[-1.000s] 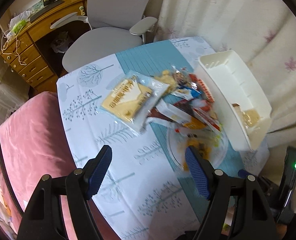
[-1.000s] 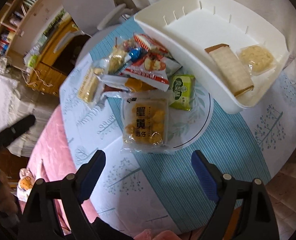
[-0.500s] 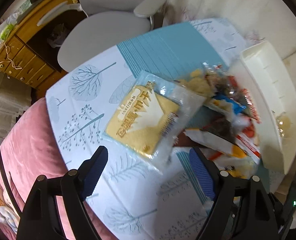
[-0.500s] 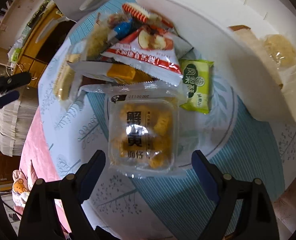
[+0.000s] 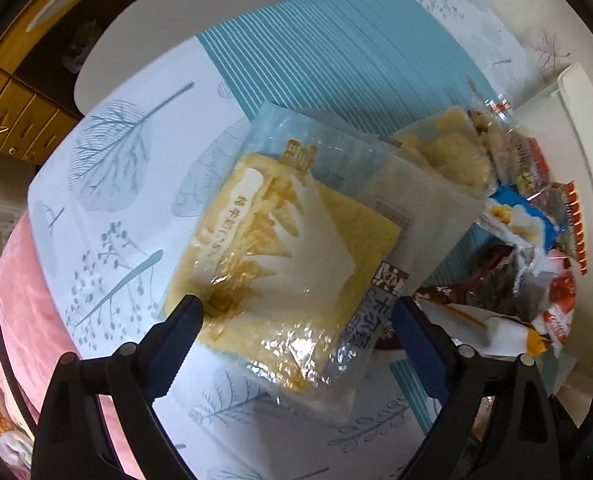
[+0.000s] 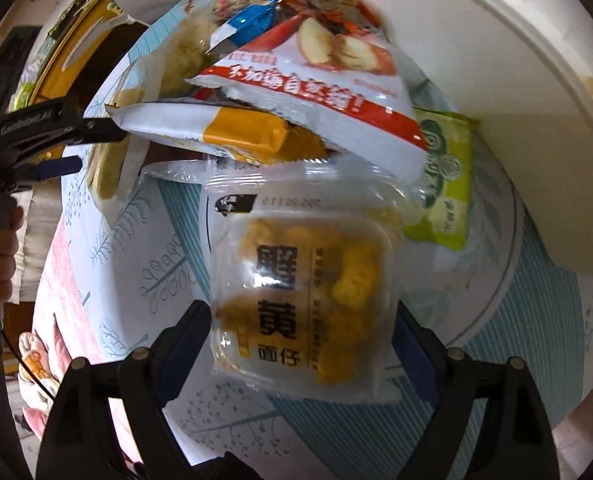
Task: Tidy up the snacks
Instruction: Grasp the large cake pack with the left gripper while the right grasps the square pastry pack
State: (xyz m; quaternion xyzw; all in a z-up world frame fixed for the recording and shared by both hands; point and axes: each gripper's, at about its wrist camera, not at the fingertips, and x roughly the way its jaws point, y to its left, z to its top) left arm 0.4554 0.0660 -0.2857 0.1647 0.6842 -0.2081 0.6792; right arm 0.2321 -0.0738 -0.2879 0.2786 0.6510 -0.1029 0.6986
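In the left wrist view my left gripper [image 5: 296,320] is open, its blue fingers on either side of the near end of a flat yellow cake packet [image 5: 280,248] that lies on the tablecloth. In the right wrist view my right gripper [image 6: 300,328] is open, its fingers on either side of a clear packet of yellow egg-yolk snacks [image 6: 308,292] resting on a glass plate [image 6: 492,296]. A pile of snack bags [image 6: 308,80] lies beyond it. The white bin [image 6: 496,60] stands at the right.
A green packet [image 6: 444,196] lies against the bin wall. More snack bags [image 5: 528,248] lie right of the cake packet, by the bin [image 5: 588,200]. A grey chair [image 5: 168,32] and wooden desk [image 5: 16,92] stand beyond the table. A pink cushion [image 5: 20,320] borders the table's left edge.
Both grippers have moved down and forward. The left one now straddles the yellow cake packet and the right one straddles the egg-yolk snack packet. Both stay open.
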